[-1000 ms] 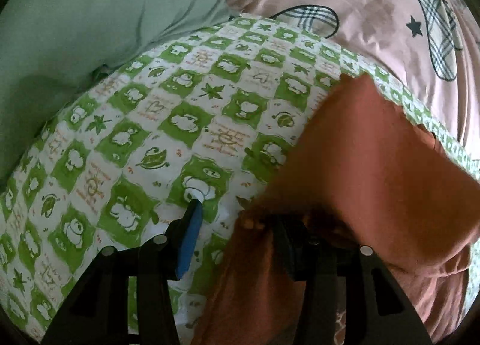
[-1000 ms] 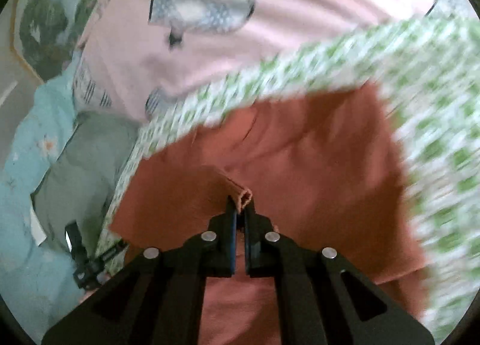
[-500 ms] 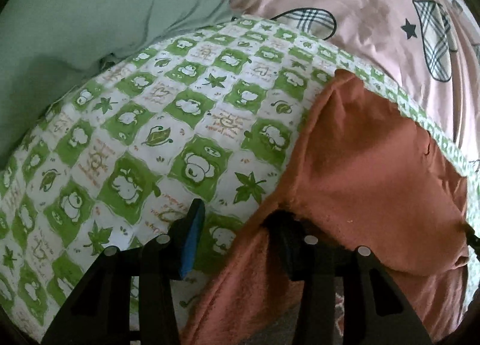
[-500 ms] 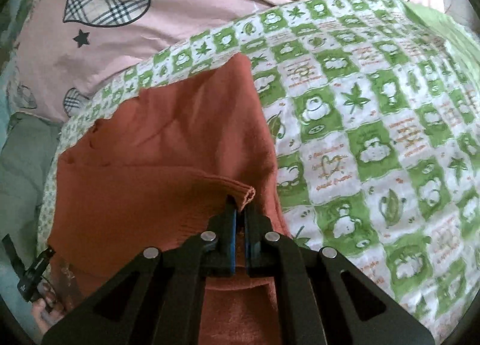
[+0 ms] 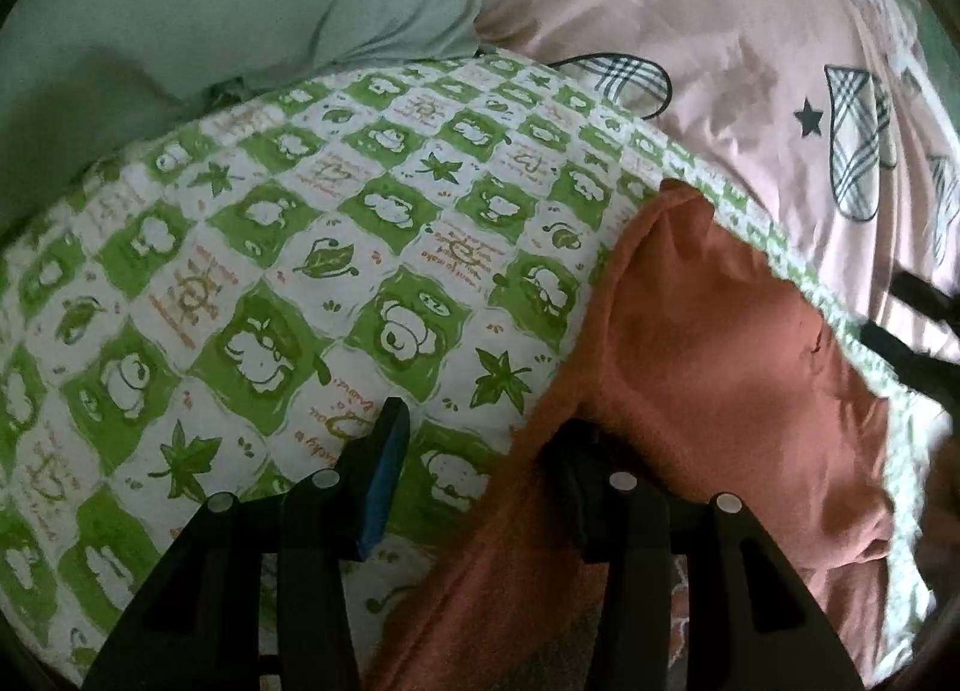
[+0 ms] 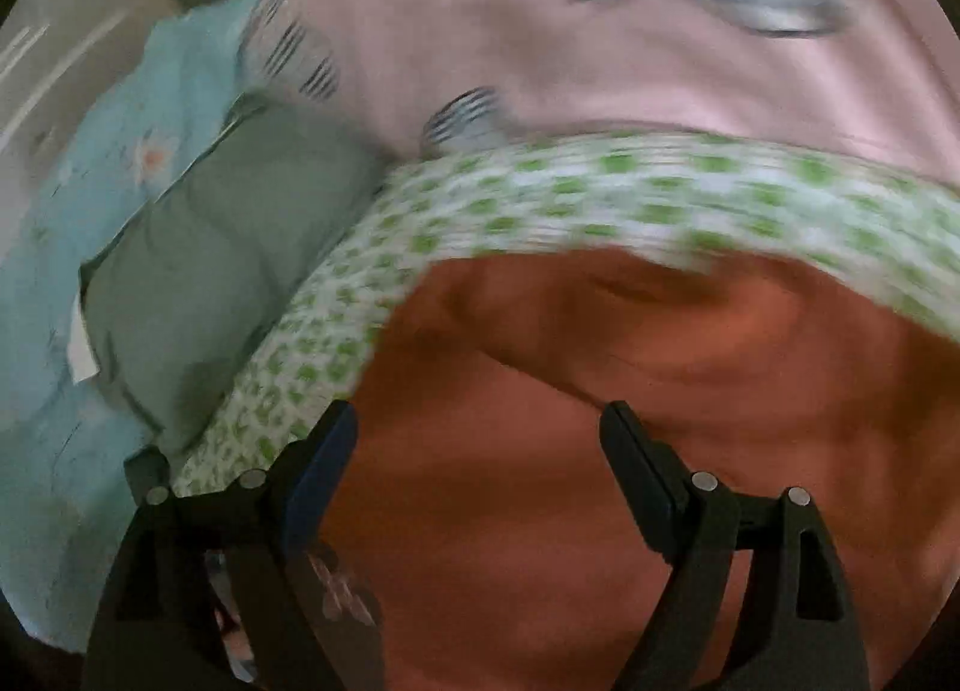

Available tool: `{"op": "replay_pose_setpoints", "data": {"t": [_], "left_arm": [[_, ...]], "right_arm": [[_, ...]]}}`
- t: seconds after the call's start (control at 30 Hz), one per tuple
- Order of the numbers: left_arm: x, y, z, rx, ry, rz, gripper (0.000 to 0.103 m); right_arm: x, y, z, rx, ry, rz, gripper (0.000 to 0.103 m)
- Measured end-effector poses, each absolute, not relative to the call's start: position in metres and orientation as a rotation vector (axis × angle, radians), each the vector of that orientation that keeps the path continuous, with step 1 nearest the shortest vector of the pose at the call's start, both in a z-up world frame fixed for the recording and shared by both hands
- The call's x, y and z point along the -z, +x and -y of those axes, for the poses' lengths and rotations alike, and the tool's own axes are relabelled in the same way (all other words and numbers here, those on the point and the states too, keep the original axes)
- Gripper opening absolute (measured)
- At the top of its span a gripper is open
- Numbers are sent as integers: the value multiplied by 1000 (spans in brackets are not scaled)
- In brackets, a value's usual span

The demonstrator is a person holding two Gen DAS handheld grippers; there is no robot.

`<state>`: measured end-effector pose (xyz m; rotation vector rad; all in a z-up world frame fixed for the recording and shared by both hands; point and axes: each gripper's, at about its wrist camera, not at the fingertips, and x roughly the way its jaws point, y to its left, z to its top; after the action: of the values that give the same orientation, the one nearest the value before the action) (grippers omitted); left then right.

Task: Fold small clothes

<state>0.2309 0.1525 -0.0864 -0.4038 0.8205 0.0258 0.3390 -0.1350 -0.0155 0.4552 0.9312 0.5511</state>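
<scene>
Left wrist view: the left tool stands spread, its right finger under the rust-orange garment lying on the green-checked quilt. The right tool hangs spread over the garment, holding nothing.

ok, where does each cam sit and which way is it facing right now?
Left wrist: on the left gripper, looking along its open fingers over the green checked quilt; the rust garment drapes its right finger.
Right wrist: on the right gripper, open above the rust garment, blurred.
Shared: garment, quilt, pink sheet, grey-green pillow.
</scene>
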Motion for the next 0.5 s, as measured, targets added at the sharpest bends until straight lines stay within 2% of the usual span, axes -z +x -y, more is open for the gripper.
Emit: {"op": "replay_pose_setpoints", "data": {"t": [0.13,0.3,0.5], "left_arm": [[88,228,-157,-2,-442,-801,47],[91,223,-162,24,-495,-761,47],[96,222,-169,41,-554,-729,47]], "right_arm": [[40,407,94,-631,376,-1034,84],[63,434,50,-899,329,-1178,84],[60,463,29,-1037,586,-1072,84]]}}
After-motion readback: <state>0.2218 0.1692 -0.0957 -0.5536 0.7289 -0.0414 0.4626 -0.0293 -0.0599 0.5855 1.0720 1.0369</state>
